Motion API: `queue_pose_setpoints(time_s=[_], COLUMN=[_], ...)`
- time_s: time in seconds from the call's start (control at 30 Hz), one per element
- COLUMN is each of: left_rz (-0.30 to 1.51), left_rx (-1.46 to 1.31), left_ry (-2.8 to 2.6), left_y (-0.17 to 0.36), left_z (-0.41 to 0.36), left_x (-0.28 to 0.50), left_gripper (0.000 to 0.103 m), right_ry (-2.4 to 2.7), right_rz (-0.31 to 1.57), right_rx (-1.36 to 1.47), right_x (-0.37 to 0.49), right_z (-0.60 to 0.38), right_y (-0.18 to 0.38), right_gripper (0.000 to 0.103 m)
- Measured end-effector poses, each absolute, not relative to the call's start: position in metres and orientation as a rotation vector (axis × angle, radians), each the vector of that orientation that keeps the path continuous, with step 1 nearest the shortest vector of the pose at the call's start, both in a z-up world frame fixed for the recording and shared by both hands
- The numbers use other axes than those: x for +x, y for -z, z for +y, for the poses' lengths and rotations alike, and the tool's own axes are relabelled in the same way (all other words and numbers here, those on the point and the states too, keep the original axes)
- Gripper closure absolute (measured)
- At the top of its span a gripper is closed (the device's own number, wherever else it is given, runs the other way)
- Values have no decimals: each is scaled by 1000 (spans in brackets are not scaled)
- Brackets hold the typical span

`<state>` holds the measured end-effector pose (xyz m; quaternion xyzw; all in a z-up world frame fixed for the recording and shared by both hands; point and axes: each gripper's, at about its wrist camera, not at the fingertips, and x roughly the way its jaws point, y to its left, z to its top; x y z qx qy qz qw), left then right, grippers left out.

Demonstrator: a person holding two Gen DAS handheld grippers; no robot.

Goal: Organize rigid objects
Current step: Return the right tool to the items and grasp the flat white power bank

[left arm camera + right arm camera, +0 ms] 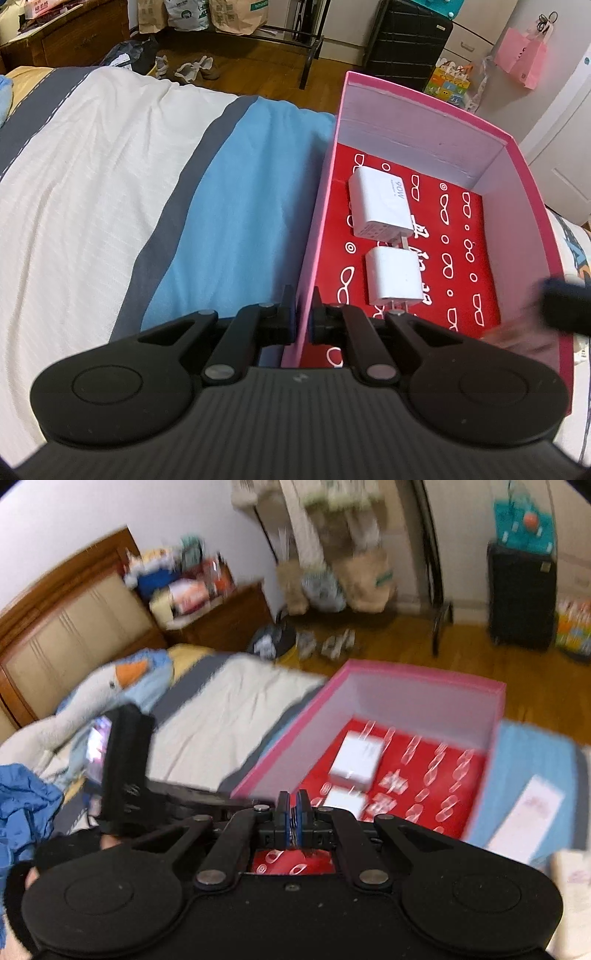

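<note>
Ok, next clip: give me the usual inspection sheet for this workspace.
Surface: bed with striped bedding.
Job's things: pink box on the bed, holding two white chargers, end to end.
Clutter: goose plush, paper slip.
Grippers: left gripper clamps the box's left wall; right gripper shut, empty, over the box's near end.
Cables: nothing seen.
Surroundings: wood floor, black suitcase, paper bags, shoes.

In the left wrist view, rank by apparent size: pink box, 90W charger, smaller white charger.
1. pink box, by far largest.
2. 90W charger.
3. smaller white charger, though it lies nearer the camera.
</note>
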<state>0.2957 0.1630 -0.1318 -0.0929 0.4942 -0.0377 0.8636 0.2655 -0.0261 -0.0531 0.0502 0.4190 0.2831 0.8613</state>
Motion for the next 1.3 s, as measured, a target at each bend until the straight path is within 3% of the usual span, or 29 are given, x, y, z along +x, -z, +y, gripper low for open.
queue_pose_setpoints(time_s=[0.13,0.27,0.57,0.8,1.03,1.1,1.2,1.3], left_rz=[1034,1035,1040,1032,1031,1038,1043,1047], left_rx=[-203,-210,-203,-198,-178,-175,-174,-215], left_ry=[90,98,97,90,85,81,75,80], left_y=[133,134,133,129,126,127,128,127], left_z=[166,168,167,164,162,161,161,165], left_x=[296,297,298,296,294,295,296,296], left_gripper=[98,98,97,98,98,98,98,97], right_ry=[-575,-543,-538,-489,-382,-349,-280,-223], right_rz=[992,1052,961,1032,1224,1260,1314,1341], right_rx=[148,272,161,-20,6,48,130,227], right_x=[280,295,261,232,223,224,229,235], right_z=[1,2,-53,-106,-141,-148,-157,-169], right_y=[92,109,63,43,81,97,125,146], right_gripper=[99,90,60,58,50,49,39,38])
